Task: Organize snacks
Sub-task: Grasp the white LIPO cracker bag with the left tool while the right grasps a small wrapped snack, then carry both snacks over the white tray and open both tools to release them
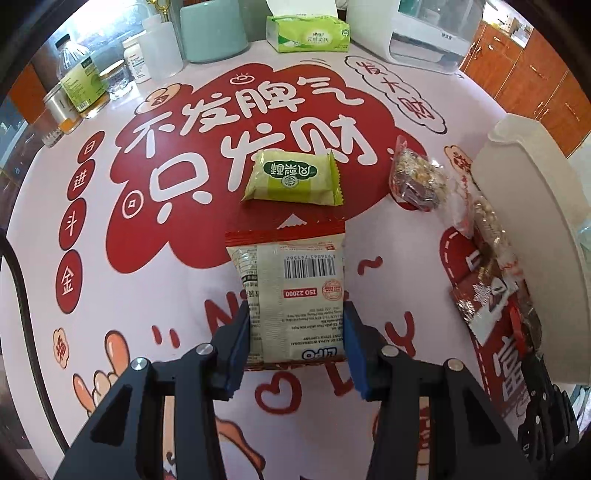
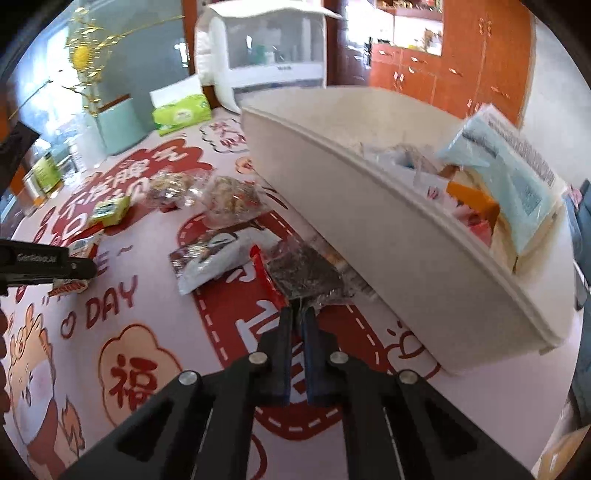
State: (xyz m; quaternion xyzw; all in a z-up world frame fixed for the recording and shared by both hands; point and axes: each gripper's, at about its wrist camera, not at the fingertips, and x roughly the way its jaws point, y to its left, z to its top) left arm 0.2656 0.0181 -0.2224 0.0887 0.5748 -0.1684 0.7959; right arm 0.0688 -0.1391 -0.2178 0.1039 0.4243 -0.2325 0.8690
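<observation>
At lower centre, your left gripper (image 1: 295,332) clamps the cream packet (image 1: 291,291), hiding its edges; your right gripper (image 2: 298,314) pinches the dark clear-wrapped snack (image 2: 306,275), contents indistinct.

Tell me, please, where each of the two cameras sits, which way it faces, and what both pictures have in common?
Left wrist: on the left gripper, facing steeply down at the table; its blue pads clamp a barcoded snack packet, the green packet beyond.
Right wrist: on the right gripper, facing down toward the white bin; its jaws pinch a dark clear-wrapped snack.
Shared: the green packet, tissue pack, white bin and red-printed tablecloth.
</observation>
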